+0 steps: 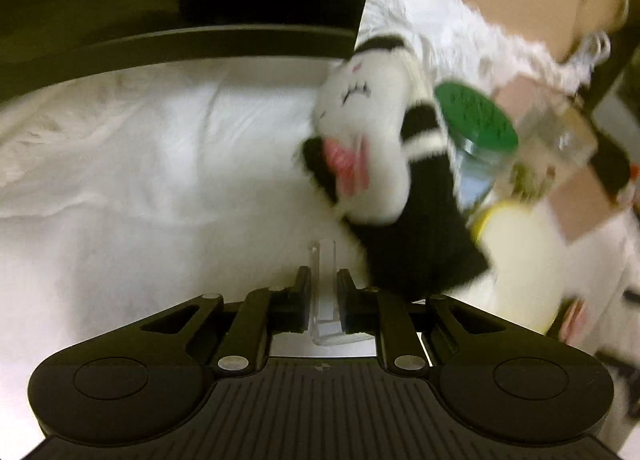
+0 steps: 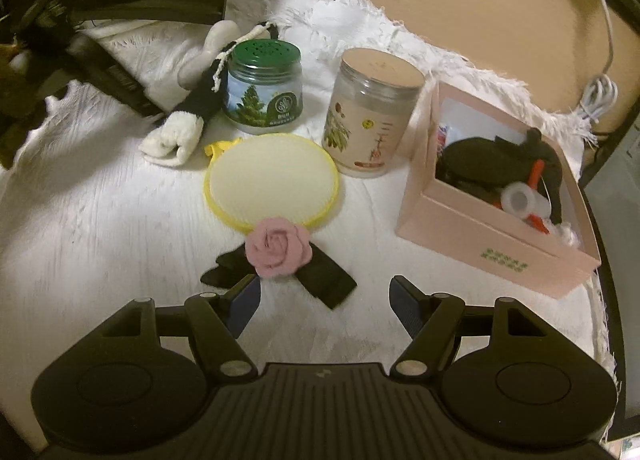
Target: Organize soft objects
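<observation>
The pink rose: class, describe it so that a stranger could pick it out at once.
Start at the white fluffy rug, then find the round yellow-rimmed pad lying in front of the two jars. The pink rose sits at that pad's near edge, on a black bow; nothing else there is flower-shaped.

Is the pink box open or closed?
Open: the pink box has no lid on top, and dark soft items show inside it.

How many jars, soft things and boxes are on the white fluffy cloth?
Jars: 2, green-lid jar and tan-lid jar.
Soft things outside the box: 3, black-and-white plush, yellow pad, pink rose bow.
Boxes: 1, pink box.
Total: 6
</observation>
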Demonstrator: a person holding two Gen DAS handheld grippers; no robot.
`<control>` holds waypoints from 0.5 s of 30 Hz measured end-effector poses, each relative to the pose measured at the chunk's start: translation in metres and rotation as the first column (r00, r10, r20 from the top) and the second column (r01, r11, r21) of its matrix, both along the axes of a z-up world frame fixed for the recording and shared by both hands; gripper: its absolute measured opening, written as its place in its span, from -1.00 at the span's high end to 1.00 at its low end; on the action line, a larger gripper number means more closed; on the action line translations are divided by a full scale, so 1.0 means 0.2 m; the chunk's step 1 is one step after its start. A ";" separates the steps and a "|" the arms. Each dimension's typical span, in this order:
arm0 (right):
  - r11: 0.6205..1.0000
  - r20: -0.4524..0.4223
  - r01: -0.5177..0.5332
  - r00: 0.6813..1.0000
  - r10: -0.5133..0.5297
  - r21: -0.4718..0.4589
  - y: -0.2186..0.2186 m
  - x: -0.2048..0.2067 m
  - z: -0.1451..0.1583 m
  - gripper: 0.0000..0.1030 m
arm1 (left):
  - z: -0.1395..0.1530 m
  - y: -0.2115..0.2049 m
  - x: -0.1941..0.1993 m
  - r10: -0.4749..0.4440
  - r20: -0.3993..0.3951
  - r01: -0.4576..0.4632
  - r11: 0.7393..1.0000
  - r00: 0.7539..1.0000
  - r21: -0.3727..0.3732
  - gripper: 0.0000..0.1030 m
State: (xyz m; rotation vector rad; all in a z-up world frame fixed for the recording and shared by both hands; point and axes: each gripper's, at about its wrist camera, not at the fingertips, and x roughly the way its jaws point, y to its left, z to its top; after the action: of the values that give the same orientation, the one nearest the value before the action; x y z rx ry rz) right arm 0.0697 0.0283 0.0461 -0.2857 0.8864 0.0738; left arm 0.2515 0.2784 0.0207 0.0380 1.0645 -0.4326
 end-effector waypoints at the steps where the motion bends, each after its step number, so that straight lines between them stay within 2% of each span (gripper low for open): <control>1: 1.000 -0.001 0.005 1.000 -0.005 0.000 -0.01 0.00 0.00 -0.40 | 0.00 0.02 -0.03 -0.004 0.009 0.004 1.000 1.000 0.017 0.68; 7: 1.000 -0.005 0.019 1.000 -0.019 0.017 -0.02 -0.01 -0.02 -0.40 | -0.01 0.10 -0.06 0.014 0.012 -0.014 0.999 1.000 -0.043 0.67; 11: 0.999 0.000 -0.028 1.000 0.028 0.022 0.01 -0.02 -0.02 -0.40 | -0.01 0.07 -0.06 0.009 0.035 -0.008 1.000 0.999 -0.027 0.67; 15: 0.996 0.003 -0.081 0.997 0.081 0.031 0.00 0.02 -0.03 -0.40 | 0.01 0.08 -0.07 0.029 -0.010 -0.030 0.998 1.000 -0.048 0.68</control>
State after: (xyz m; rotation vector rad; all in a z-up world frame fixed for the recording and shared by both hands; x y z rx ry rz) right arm 0.0732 0.0287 0.0402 -0.2924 0.8710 0.1621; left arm 0.2382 0.2946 0.0221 -0.0226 1.0625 -0.4320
